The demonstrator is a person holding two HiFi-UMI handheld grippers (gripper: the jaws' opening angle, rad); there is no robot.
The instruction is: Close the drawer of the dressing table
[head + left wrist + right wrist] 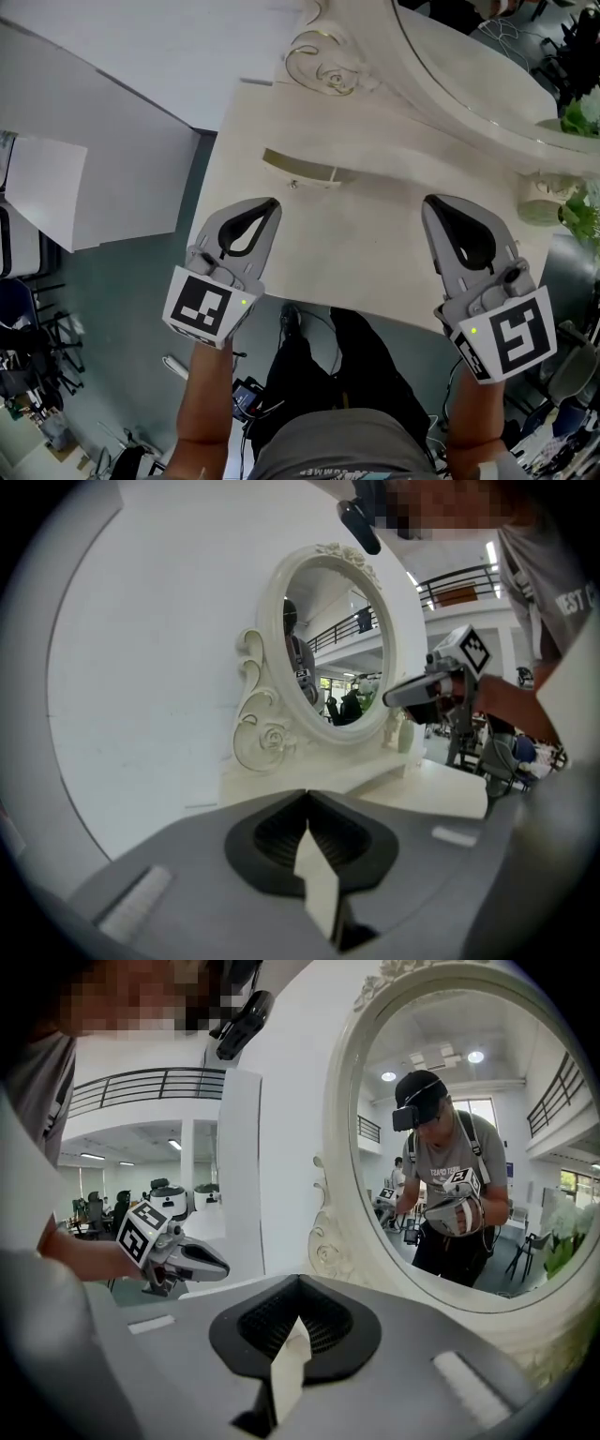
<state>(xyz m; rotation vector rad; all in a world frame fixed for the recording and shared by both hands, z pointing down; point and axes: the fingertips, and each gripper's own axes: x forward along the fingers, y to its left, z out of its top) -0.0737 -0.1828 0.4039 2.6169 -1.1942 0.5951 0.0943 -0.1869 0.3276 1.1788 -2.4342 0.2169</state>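
Left gripper (272,203) and right gripper (429,202), jaws closed and empty, hung before the mirror (469,66). Small drawer (300,169) under it looked ajar, not yet closed.

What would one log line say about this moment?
left gripper: shut, empty | right gripper: shut, empty | both above dressing table | drawer: untouched

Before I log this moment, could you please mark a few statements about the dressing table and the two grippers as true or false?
1. The left gripper and the right gripper are both shut and empty. True.
2. The mirror is rectangular. False: it is oval, in a scrolled white frame.
3. The right gripper touches the mirror. False: it hangs over the table, apart from the mirror.
4. A green plant stands at the table's right end. True.
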